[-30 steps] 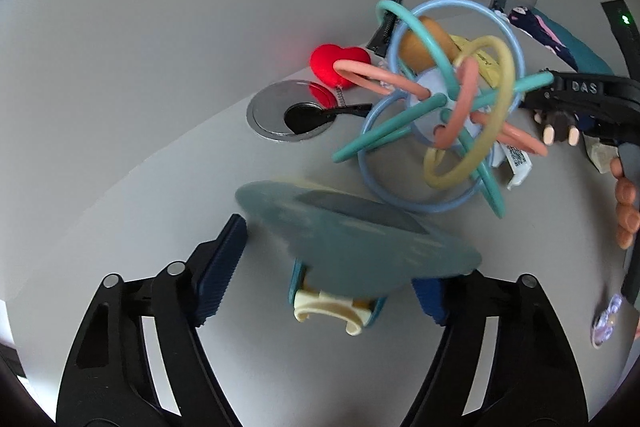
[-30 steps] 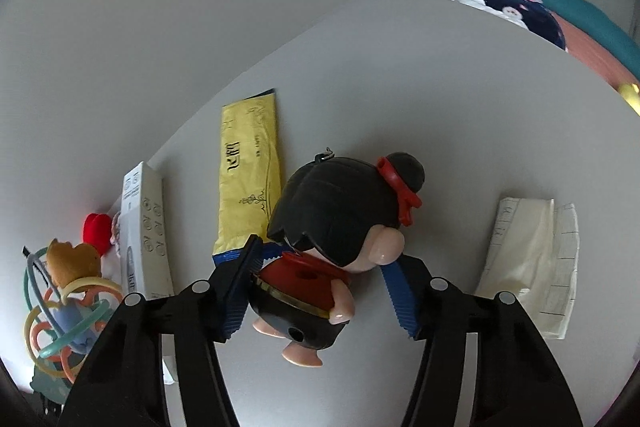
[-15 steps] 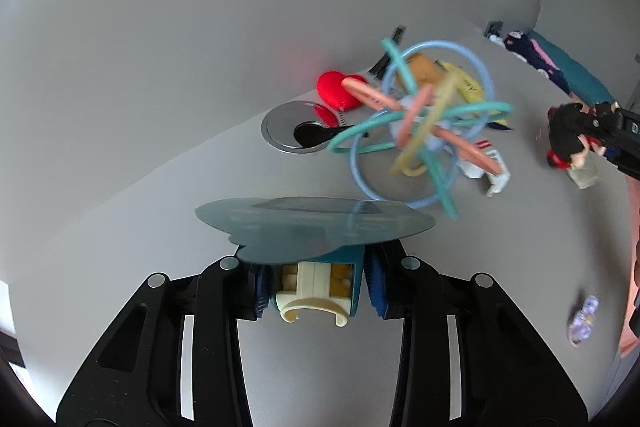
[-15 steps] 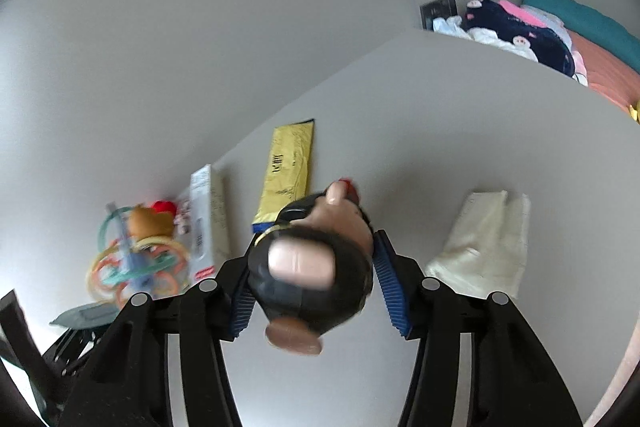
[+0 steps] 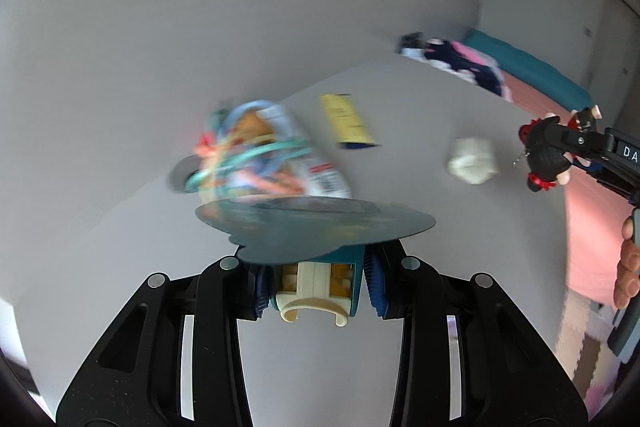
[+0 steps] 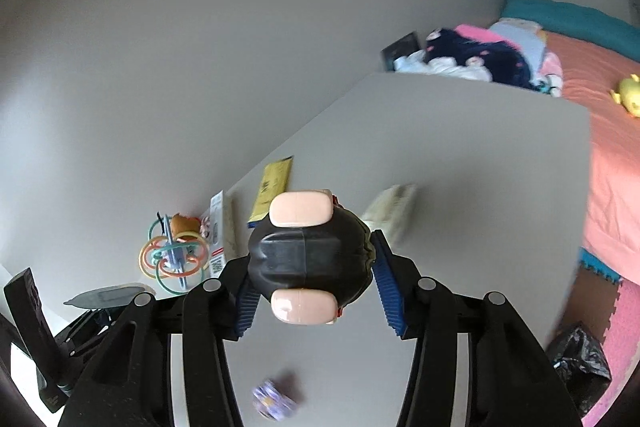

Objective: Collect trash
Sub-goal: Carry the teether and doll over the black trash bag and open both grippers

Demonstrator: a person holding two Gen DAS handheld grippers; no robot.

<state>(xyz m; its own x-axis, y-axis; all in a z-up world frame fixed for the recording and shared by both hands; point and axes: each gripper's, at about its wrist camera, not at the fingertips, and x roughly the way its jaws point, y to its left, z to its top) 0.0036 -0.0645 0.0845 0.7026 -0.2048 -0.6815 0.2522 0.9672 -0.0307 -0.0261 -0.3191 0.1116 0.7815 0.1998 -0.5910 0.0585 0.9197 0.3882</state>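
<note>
We find the left gripper [image 5: 316,291] clenched on a small teal-and-cream plastic toy [image 5: 314,289] topped by a broad, flat blue-grey disc [image 5: 316,227], held clear above the grey bench [image 5: 120,227]. The jaws bear on the toy's boxy body, below the disc; we judge that the right place, since the disc looks thin and would likely flex or slip.

The right gripper [image 6: 310,281] grasps a doll figure [image 6: 308,259] by its rounded black head, also off the bench. The head looks like hard, glossy plastic (a curved surface, so prone to roll between the pads), yet the figure appears light.

Remaining on the bench: a yellow packet [image 6: 274,187], a white box [image 6: 218,227], a crumpled paper wad [image 5: 472,159] and a small purple wrapper [image 6: 274,397]. These look soft and weightless and could be pinched at an edge. A black bag [image 6: 580,367] lies on the floor at the lower right.
</note>
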